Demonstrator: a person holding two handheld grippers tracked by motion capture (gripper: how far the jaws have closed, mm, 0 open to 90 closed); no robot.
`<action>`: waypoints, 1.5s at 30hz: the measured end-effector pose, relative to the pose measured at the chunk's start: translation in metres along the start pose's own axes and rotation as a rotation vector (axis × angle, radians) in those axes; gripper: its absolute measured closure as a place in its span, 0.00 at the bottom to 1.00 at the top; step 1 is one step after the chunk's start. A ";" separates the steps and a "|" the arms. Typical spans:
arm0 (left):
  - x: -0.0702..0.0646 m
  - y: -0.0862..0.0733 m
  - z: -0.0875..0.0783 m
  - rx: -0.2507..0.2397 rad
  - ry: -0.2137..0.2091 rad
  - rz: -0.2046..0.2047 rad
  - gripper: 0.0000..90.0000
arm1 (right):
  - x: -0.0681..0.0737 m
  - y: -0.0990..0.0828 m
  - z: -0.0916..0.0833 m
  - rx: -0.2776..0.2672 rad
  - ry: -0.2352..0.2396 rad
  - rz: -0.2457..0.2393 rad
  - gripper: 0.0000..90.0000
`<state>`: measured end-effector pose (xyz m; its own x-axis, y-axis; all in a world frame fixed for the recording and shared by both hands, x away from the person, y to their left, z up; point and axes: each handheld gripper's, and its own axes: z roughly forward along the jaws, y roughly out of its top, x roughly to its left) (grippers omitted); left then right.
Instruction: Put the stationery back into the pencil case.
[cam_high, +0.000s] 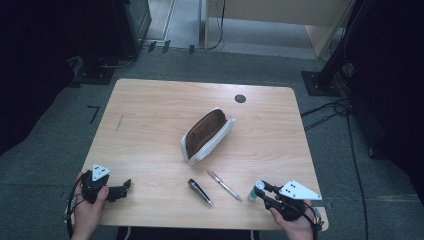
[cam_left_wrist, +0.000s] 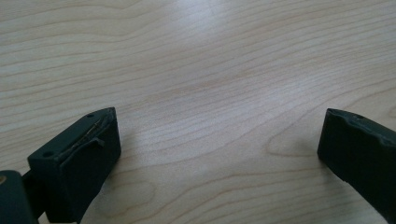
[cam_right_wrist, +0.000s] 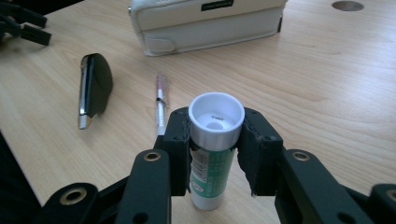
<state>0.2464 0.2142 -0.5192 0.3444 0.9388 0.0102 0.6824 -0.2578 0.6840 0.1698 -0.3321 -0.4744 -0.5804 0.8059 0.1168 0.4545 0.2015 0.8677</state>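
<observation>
A green and white glue stick (cam_right_wrist: 212, 172) stands upright on the wooden table (cam_high: 150, 115), its white open-topped end up, near the front right edge (cam_high: 256, 191). My right gripper (cam_right_wrist: 215, 135) is shut on it, one black pad pressed against each side of the tube; in the high view this gripper (cam_high: 261, 192) reaches in from the lower right. My left gripper (cam_high: 127, 185) rests at the front left, held by a hand. Its jaws stand wide open over bare wood (cam_left_wrist: 219, 140) with nothing between them.
An open white pencil case (cam_high: 206, 134) with a brown lining lies mid-table (cam_right_wrist: 205, 23). A clear pen (cam_high: 224, 185) and a black and silver oblong object (cam_high: 200, 192) lie just left of the glue stick. A dark round grommet (cam_high: 240, 98) sits at the far edge.
</observation>
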 end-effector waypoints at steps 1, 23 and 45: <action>0.000 0.000 0.000 0.000 0.000 0.000 0.00 | 0.000 0.001 0.000 0.004 0.003 0.007 0.74; 0.000 0.000 0.000 0.000 0.000 0.000 0.00 | -0.003 0.037 -0.001 -0.052 0.022 0.022 0.74; 0.000 0.000 0.000 0.000 0.000 0.000 0.00 | 0.008 0.076 0.016 -0.077 0.051 0.002 0.74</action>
<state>0.2464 0.2141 -0.5192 0.3444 0.9388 0.0103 0.6823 -0.2578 0.6841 0.2112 -0.3015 -0.4151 -0.6140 0.7765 0.1411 0.4033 0.1550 0.9018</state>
